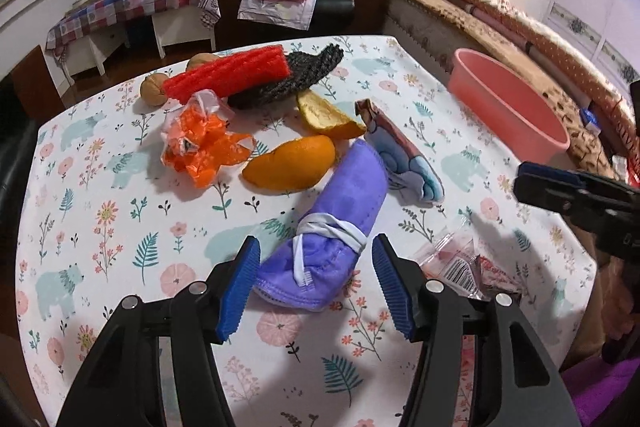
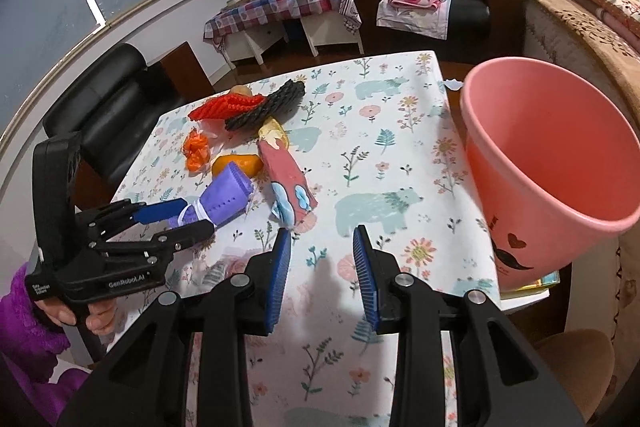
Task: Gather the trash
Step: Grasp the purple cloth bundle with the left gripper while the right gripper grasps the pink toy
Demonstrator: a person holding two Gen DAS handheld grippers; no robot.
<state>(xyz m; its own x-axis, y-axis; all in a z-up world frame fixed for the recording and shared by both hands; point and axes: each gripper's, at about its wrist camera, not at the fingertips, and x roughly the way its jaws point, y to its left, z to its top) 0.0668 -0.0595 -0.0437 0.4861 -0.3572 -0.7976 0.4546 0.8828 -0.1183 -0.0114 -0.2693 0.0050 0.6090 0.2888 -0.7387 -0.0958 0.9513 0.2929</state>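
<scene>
The rolled purple face mask (image 1: 332,227), bound with its white ear loop, lies on the table (image 1: 120,227) between the spread pads of my left claw (image 1: 316,287); neither pad touches it that I can see. From the right wrist view my left claw (image 2: 176,217) straddles the mask's (image 2: 226,199) near end.

I count the trash around it: two pieces of orange peel (image 1: 294,165), one just beyond the mask and one behind that (image 1: 326,117); one crumpled orange plastic bag (image 1: 200,147) to the left; one folded printed wrapper (image 1: 404,155) just right of the mask; one clear packet with a barcode (image 1: 456,263) beside my right pad. At the far edge sit one red foam net (image 1: 228,73), one black foam net (image 1: 292,79) overlapping it, and two walnuts (image 1: 154,89) behind them.

One pink bin (image 2: 552,167) stands at the table's right edge, mouth tilted toward my right claw (image 2: 322,275), which hangs spread above the tablecloth, holding nothing.
</scene>
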